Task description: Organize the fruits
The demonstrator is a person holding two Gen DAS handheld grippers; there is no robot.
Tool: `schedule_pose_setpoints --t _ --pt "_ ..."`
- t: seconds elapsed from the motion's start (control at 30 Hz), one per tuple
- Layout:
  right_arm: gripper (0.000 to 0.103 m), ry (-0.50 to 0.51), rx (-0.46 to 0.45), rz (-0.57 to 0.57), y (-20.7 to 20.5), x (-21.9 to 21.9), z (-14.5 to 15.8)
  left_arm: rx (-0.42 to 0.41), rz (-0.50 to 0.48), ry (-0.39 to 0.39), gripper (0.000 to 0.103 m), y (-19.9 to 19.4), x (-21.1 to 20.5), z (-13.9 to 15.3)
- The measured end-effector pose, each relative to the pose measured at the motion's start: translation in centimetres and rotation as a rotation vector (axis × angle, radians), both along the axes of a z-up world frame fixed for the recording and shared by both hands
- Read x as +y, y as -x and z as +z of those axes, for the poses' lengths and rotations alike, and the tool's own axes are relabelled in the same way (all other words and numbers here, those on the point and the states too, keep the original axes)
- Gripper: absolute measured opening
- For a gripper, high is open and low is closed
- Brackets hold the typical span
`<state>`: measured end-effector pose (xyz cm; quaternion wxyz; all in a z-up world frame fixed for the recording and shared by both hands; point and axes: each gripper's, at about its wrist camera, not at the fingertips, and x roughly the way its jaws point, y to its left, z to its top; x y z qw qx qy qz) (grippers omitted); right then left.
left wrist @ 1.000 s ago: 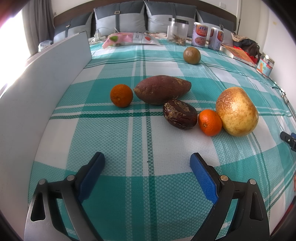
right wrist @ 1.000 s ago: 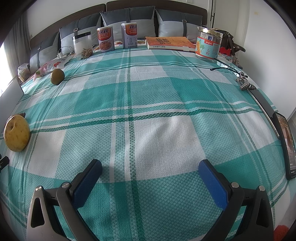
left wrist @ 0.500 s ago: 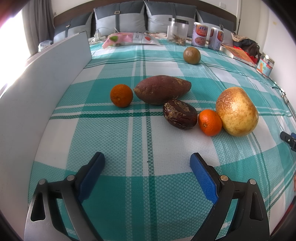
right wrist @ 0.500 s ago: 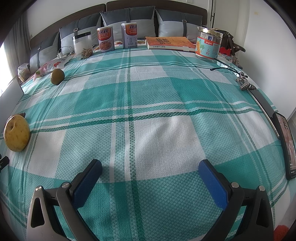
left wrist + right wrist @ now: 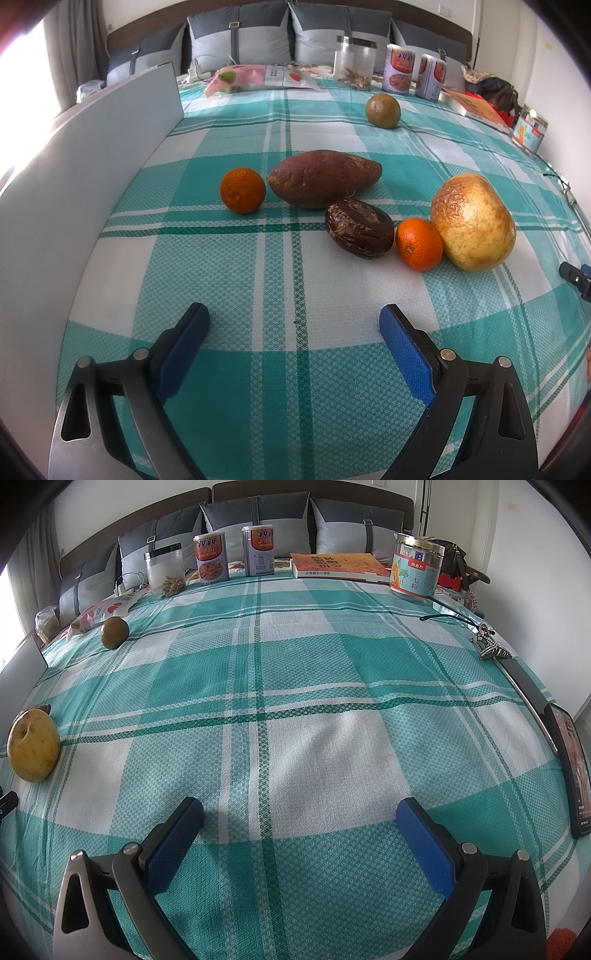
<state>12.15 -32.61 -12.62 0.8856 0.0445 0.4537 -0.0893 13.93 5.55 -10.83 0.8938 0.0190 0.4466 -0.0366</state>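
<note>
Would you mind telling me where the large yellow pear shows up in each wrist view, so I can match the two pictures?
Left wrist view: the large yellow pear lies right of centre, touching a small orange on its left.
Right wrist view: the pear sits at the far left edge, its stem dimple facing the camera.
Shared landmark: the round greenish-brown fruit lying alone near the cans at the far side of the checked bedspread.

In the right wrist view we read 親親 in white on the orange-red band of the can (image 5: pixel 210 560) by the pillows, and we make out the same two characters on the taller can (image 5: pixel 259 551) beside it. The round tin (image 5: pixel 415 570) at the far right carries 三七粉 down its label — the smaller print above stays too fine for us. The orange book (image 5: pixel 341 566) shows large characters upside down that we cannot read.
</note>
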Motion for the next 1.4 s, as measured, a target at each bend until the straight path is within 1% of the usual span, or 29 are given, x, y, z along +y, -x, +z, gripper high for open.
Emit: schedule_pose_setpoints --t 0.6,0.7,0.73,0.77,0.8,0.83,0.87,0.93,1.0,1.03,1.07,1.1,1.13,1.17,1.2,1.23,1.27,1.4 --pt "0.103 0.000 0.000 0.000 0.0 0.0 0.0 0.000 -0.001 0.002 0.094 -0.1 0.0 0.0" --pt "0.103 0.000 0.000 0.000 0.0 0.0 0.0 0.010 -0.002 0.003 0.094 -0.2 0.0 0.0" --pt "0.103 0.000 0.000 0.001 0.0 0.0 0.0 0.033 -0.004 0.016 0.095 -0.4 0.0 0.2" --pt "0.103 0.000 0.000 0.001 0.0 0.0 0.0 0.052 0.000 0.062 0.094 -1.0 0.2 0.5" --pt "0.103 0.000 0.000 0.001 0.0 0.0 0.0 0.056 0.007 0.123 0.094 -1.4 0.6 0.9" --pt "0.103 0.000 0.000 0.001 0.0 0.0 0.0 0.044 0.022 0.213 0.094 -1.8 1.1 1.6" --pt "0.103 0.000 0.000 0.001 0.0 0.0 0.0 0.032 0.035 0.262 0.094 -2.4 1.3 2.0" --pt "0.103 0.000 0.000 0.001 0.0 0.0 0.0 0.040 0.051 0.288 0.092 -3.6 1.2 2.2" --pt "0.103 0.000 0.000 0.001 0.0 0.0 0.0 0.076 0.055 0.307 0.091 -4.9 0.9 1.7" --pt "0.103 0.000 0.000 0.001 0.0 0.0 0.0 0.084 0.057 0.317 0.084 -5.2 0.8 1.5" --pt "0.103 0.000 0.000 0.001 0.0 0.0 0.0 0.092 0.059 0.327 0.071 -5.6 0.6 1.3" --pt "0.103 0.000 0.000 0.001 0.0 0.0 0.0 0.103 0.059 0.333 0.070 -5.8 0.5 1.0" --pt "0.103 0.000 0.000 0.000 0.0 0.0 0.0 0.088 0.056 0.319 0.068 -5.8 0.3 1.1" --pt "0.103 0.000 0.000 0.000 0.0 0.0 0.0 0.089 0.046 0.302 0.060 -5.7 0.1 1.0" --pt "0.103 0.000 0.000 0.000 0.0 0.0 0.0 0.084 0.031 0.305 0.053 -5.7 0.1 1.1" --pt "0.103 0.000 0.000 0.000 0.0 0.0 0.0 0.088 0.003 0.343 0.038 -5.4 0.3 1.2" --pt "0.103 0.000 0.000 0.000 0.0 0.0 0.0 0.093 0.002 0.349 0.037 -5.5 0.5 1.4" --pt "0.103 0.000 0.000 0.001 0.0 0.0 0.0 0.098 -0.018 0.306 0.037 -2.5 2.4 1.8"
